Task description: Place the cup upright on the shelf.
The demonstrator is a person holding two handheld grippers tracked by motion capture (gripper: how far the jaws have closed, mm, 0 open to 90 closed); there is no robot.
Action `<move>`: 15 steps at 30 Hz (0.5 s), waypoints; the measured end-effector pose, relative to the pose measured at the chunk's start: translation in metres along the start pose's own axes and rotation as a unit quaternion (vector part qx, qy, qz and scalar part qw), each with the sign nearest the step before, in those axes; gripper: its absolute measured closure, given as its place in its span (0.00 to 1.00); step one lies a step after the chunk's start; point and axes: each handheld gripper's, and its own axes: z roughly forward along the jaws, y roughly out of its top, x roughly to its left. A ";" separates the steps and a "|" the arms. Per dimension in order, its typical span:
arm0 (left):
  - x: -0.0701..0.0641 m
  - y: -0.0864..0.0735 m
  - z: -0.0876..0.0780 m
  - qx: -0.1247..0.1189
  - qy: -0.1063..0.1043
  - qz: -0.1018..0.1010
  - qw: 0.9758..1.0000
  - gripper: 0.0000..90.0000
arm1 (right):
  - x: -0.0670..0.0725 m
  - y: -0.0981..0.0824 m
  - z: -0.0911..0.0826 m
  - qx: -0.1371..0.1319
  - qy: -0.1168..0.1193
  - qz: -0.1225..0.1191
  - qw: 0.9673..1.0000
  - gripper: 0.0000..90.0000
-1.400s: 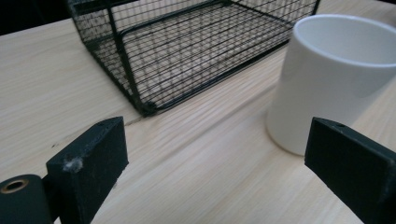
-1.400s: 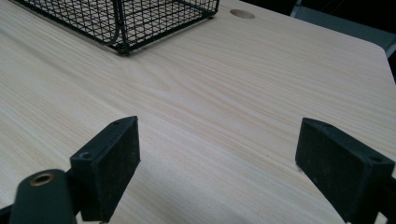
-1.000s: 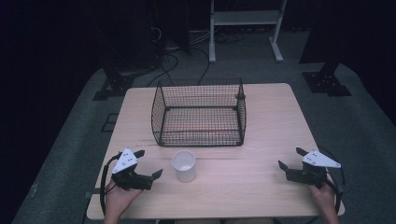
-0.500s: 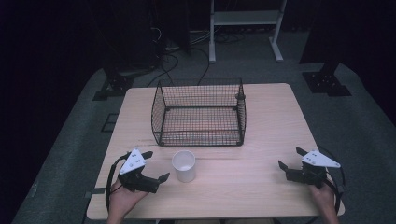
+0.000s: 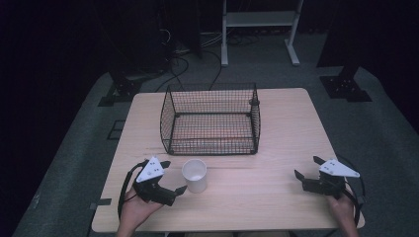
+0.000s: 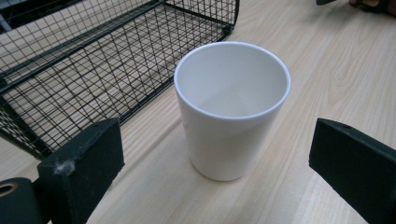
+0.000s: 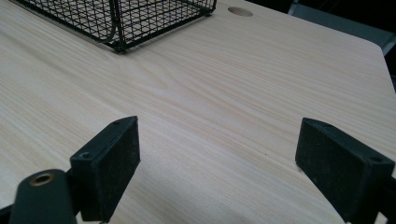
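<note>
A black wire basket (image 5: pixel 210 120) stands mid-table (image 5: pixel 296 123), a white shelf frame (image 5: pixel 259 19) beyond.

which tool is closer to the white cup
Left. The left tool sits open just beside the white cup, jaws aimed at it without touching. The right tool is open far across the table.

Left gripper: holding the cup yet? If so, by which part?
No. The left gripper is open, jaws either side of the white cup without touching. The right gripper is open over bare table.
</note>
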 end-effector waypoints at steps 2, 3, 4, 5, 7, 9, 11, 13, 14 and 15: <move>-0.001 0.001 0.002 0.004 -0.001 0.001 1.000 0.03 | 0.000 0.000 0.000 0.000 0.000 -0.001 1.000 0.15; -0.002 0.002 0.006 0.010 -0.005 0.003 1.000 0.03 | 0.000 0.000 0.000 0.000 0.000 -0.002 1.000 0.15; -0.002 0.002 0.006 0.010 -0.005 0.003 1.000 0.03 | 0.001 0.000 0.000 0.001 0.000 -0.002 1.000 0.15; -0.003 0.004 0.009 0.015 -0.006 0.008 1.000 0.03 | 0.001 0.000 0.000 0.001 0.000 -0.003 1.000 0.15; -0.004 0.005 0.011 0.019 -0.008 0.007 1.000 0.03 | 0.001 0.000 0.000 0.001 0.000 -0.003 1.000 0.15; -0.006 0.006 0.014 0.019 -0.002 0.010 1.000 0.03 | 0.001 0.000 0.000 0.001 0.000 -0.004 1.000 0.15; -0.005 0.007 0.017 0.026 -0.004 0.009 1.000 0.03 | 0.001 0.000 0.000 0.001 -0.001 -0.004 1.000 0.15; -0.005 0.007 0.020 0.032 -0.002 0.011 0.999 0.03 | 0.001 0.000 0.000 0.001 -0.001 -0.005 1.000 0.15; -0.005 0.007 0.020 0.032 -0.002 0.011 0.999 0.03 | 0.001 0.000 0.000 0.001 -0.001 -0.005 1.000 0.15; -0.004 0.007 0.023 0.037 -0.008 0.006 0.999 0.03 | 0.001 0.000 0.000 0.001 -0.001 -0.006 1.000 0.15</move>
